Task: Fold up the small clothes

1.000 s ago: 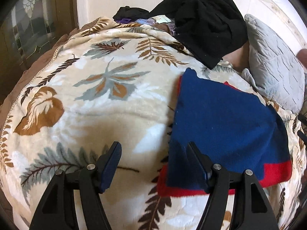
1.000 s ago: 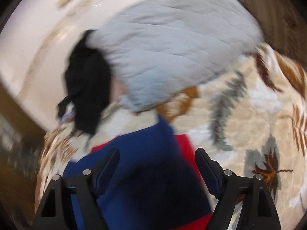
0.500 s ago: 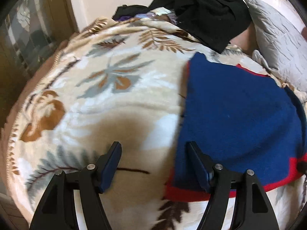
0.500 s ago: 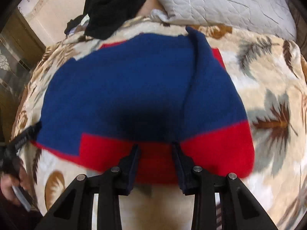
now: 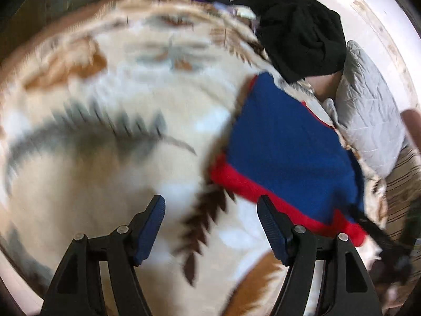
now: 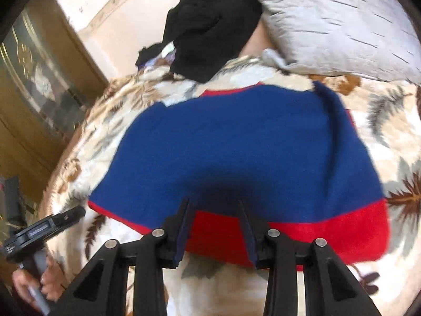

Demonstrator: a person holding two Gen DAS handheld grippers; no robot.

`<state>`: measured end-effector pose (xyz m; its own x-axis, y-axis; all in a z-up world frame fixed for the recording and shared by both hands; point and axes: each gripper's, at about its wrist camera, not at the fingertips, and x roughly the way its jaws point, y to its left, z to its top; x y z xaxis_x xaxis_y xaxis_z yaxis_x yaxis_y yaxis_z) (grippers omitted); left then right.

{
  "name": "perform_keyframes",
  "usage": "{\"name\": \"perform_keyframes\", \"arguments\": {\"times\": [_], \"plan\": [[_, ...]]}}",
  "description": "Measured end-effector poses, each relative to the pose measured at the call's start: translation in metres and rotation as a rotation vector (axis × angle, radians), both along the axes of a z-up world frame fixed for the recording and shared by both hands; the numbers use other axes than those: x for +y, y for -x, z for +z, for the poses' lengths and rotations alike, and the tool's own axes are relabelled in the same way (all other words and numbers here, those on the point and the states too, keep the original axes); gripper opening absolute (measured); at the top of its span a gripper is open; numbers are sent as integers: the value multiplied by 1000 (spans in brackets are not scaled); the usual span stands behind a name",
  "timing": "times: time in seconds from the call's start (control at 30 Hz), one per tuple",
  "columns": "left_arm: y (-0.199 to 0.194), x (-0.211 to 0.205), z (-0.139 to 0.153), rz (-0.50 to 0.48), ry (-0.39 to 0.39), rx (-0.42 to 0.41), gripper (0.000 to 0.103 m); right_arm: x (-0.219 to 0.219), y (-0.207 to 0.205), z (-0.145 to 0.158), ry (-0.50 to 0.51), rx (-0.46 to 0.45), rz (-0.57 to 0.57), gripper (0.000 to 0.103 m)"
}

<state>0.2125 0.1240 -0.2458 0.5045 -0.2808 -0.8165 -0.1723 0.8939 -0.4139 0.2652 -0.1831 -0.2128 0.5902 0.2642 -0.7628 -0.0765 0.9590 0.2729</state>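
Observation:
A blue garment with a red hem (image 6: 236,147) lies flat on the leaf-patterned blanket (image 6: 394,137). My right gripper (image 6: 214,205) stands over the near red hem, its jaws partly open with the hem lying between them. In the left wrist view the same garment (image 5: 286,142) lies to the right. My left gripper (image 5: 211,204) is open and empty over bare blanket (image 5: 105,121), its right finger close to the red hem corner. The left gripper also shows at the lower left of the right wrist view (image 6: 44,229), held by a hand.
A pile of black clothes (image 6: 210,23) and a grey quilted pillow (image 6: 342,23) lie at the far side of the bed. A wooden glass-paned cabinet (image 6: 39,105) stands to the left, past the bed edge.
The left gripper has pulled back and left, off the garment's corner; its view is blurred by motion. The right gripper has stayed at the red hem, jaws slightly wider.

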Motion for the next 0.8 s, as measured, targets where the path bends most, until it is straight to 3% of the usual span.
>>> {"name": "perform_keyframes", "arguments": {"times": [0.07, 0.13, 0.2, 0.27, 0.37, 0.47, 0.57, 0.7, 0.8], "plan": [[-4, -9, -7, -21, 40, 16, 73, 7, -15, -21, 13, 75, 10, 41], [-7, -17, -5, -17, 32, -32, 73, 3, -12, -21, 10, 59, 14, 40], [-17, -20, -9, -9, 86, -45, 73, -3, -11, -16, -27, 52, -3, 36], [-24, -21, -12, 27, 118, -76, 73, -8, -7, -6, -68, -11, -6, 35], [-33, -26, -12, 37, 113, -115, 72, -8, -8, -1, -89, -48, -4, 35], [-42, -35, -11, 26, 34, -139, 62, -2, -24, -23, -61, 56, -3, 35], [-42, -42, -7, 8, -66, -135, 62, 2, -25, -18, -41, 32, 10, 34], [-34, -58, 2, -40, -295, -149, 76, -7, -17, -5, -46, -10, -20, 34], [-27, -64, 7, -64, -400, -189, 77, -13, -12, -3, 2, -29, -58, 38]]}}
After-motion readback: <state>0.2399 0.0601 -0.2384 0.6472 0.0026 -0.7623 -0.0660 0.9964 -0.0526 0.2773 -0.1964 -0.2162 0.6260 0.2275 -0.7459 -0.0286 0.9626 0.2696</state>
